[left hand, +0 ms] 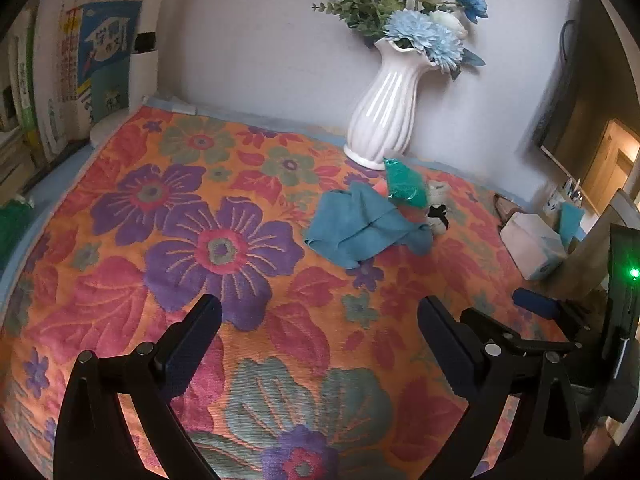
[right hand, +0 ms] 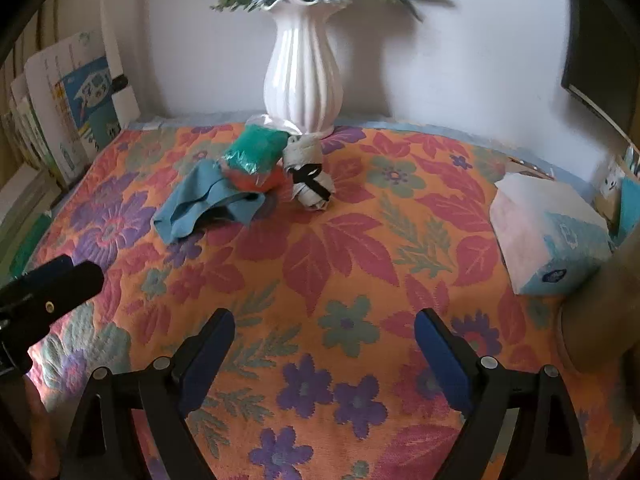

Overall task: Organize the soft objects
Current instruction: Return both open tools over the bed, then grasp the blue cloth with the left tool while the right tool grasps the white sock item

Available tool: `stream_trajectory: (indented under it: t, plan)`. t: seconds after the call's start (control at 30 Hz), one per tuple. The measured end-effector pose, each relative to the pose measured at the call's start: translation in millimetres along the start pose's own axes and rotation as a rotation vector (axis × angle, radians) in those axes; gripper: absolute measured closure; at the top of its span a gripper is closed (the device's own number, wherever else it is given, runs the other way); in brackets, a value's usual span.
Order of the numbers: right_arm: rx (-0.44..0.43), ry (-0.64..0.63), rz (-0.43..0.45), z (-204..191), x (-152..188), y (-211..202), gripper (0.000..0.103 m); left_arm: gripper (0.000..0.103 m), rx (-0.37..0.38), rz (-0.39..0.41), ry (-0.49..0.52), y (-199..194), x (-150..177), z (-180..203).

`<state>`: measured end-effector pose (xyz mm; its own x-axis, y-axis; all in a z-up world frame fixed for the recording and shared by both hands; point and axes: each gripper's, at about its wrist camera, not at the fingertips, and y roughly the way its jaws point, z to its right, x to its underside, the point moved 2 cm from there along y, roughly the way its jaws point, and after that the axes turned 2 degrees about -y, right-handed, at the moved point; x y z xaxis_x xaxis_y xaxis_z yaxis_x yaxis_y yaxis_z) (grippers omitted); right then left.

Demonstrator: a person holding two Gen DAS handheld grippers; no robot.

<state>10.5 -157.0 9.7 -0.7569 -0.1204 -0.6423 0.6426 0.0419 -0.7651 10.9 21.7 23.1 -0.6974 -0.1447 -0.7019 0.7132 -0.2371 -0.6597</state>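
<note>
While both tools hang above the flowery cloth (right hand: 320,264), neither one has anything in it. The left gripper (left hand: 320,316) has its two black fingers spread wide, with only the cloth showing in the gap. The right gripper (right hand: 325,330) is spread wide too, and its blue pads (right hand: 440,356) touch nothing. In the right wrist view, part of the left tool pokes in from the left edge. Farther out, near the back of the table, the soft things lie in a little pile. A blue cloth (right hand: 208,204) lies crumpled at the front left of the pile. A green bundle in clear plastic (right hand: 256,150) sits on top of its back edge, with something orange-red (right hand: 256,182) under it. Just to the right of these are two rolled-up pale socks with a black band (right hand: 310,178), touching the pile. Right behind the pile stands a white vase (right hand: 302,76) with blue flowers, close to the wall. Far off to the right lies a tissue pack (right hand: 548,236), well apart from the pile. Books (left hand: 100,60) stand along the left side.
</note>
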Motion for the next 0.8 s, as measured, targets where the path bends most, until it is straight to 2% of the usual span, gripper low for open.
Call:
stream_trajectory:
  t: [0.2,0.43,0.63,0.7,0.8]
  plan:
    - [0.007,-0.018,0.012,-2.1,1.7,-2.5,0.012,0.005,-0.005,-0.002,0.028,0.3,0.4,4.5]
    - [-0.033,-0.003,-0.012,1.4,1.5,2.5,0.012,0.005,0.014,-0.018,-0.086,4.2,-2.5,-14.3]
    - [-0.091,0.078,-0.010,16.5,3.0,1.0,0.012,0.005,0.010,-0.040,-0.081,8.0,-1.8,-14.9]
    - [-0.122,0.107,-0.034,21.4,3.8,2.5,0.012,0.005,0.005,-0.067,-0.077,8.3,-1.3,-14.7]
    - [-0.167,0.170,-0.131,28.4,7.9,4.8,0.012,0.005,-0.014,-0.163,-0.038,2.5,-1.6,-7.4]
